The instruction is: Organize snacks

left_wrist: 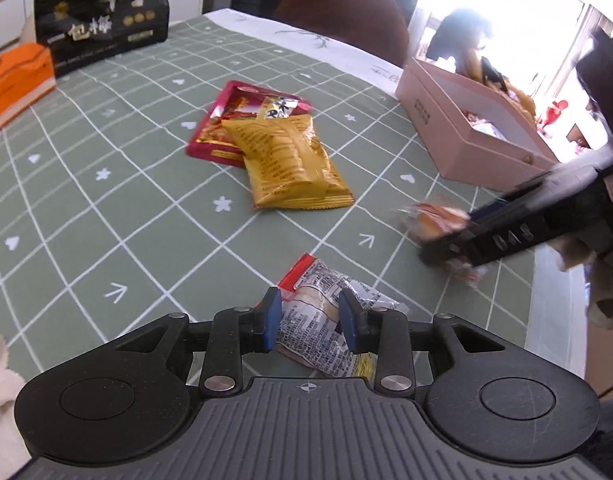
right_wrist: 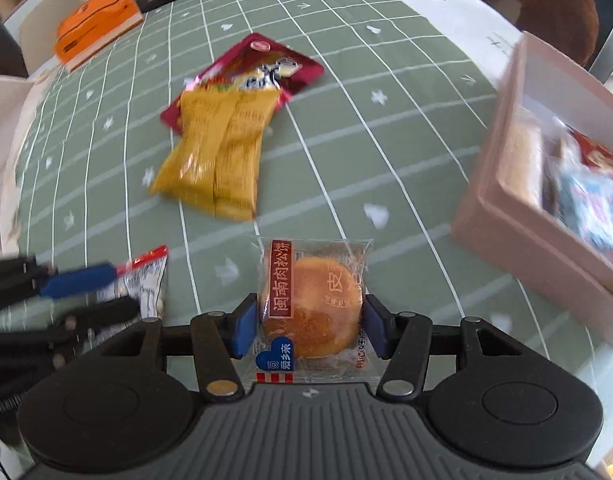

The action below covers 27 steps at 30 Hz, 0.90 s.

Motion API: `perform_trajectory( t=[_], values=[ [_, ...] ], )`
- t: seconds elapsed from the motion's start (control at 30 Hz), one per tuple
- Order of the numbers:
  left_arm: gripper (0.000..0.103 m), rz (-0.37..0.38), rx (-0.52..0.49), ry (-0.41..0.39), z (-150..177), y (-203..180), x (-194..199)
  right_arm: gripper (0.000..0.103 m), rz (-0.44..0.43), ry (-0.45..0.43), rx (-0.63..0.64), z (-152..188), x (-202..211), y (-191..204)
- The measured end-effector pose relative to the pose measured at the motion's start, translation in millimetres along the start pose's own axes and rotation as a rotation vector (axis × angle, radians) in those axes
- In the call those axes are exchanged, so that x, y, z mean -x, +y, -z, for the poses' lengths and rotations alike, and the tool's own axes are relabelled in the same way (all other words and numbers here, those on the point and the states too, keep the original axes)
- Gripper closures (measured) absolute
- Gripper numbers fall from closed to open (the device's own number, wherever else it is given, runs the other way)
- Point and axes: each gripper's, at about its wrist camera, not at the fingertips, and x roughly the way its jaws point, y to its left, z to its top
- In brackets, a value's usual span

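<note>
The pink box (right_wrist: pixel 506 216) sits open at the table's right edge. The right gripper (right_wrist: pixel 308 326) pinches a wrapped pastry (right_wrist: pixel 312 308); the left gripper (left_wrist: pixel 308 318) pinches a crinkly printed packet (left_wrist: pixel 322 320). Either slick wrapper could slip mid-carry.

table (left_wrist: pixel 106 200): green checked cloth | brown chair (left_wrist: pixel 342 12) at far edge | bright window (left_wrist: pixel 506 4) right | white cabinet (left_wrist: pixel 14 8) left

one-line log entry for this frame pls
left hand-held gripper: shut on clear snack packet | right hand-held gripper: shut on wrapped pastry | yellow packet on red packet | pink box: open
</note>
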Motion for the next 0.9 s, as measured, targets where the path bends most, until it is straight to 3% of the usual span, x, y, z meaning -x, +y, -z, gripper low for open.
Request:
perform_trajectory(
  t=[0.13,0.27,0.37,0.47,0.6,0.9],
  values=[
    [0.067,-0.111,0.101,0.001,6,-1,14,0.048,0.074,-0.03,0.018,24,7,-7],
    [0.066,-0.123,0.294,0.037,10,11,17,0.048,0.087,-0.063,-0.033,38,13,-25],
    [0.065,-0.124,0.355,0.031,9,13,14,0.046,0.091,-0.082,-0.066,45,15,-32],
    [0.065,-0.147,0.322,0.034,2,5,4,0.033,0.097,-0.086,-0.082,51,14,-35],
    [0.064,-0.148,0.227,0.042,-10,-12,-9,0.025,0.109,-0.106,-0.096,64,17,-31],
    [0.062,-0.146,-0.009,0.055,-16,-58,-25,0.015,0.122,-0.154,-0.114,86,21,-33]
  ],
)
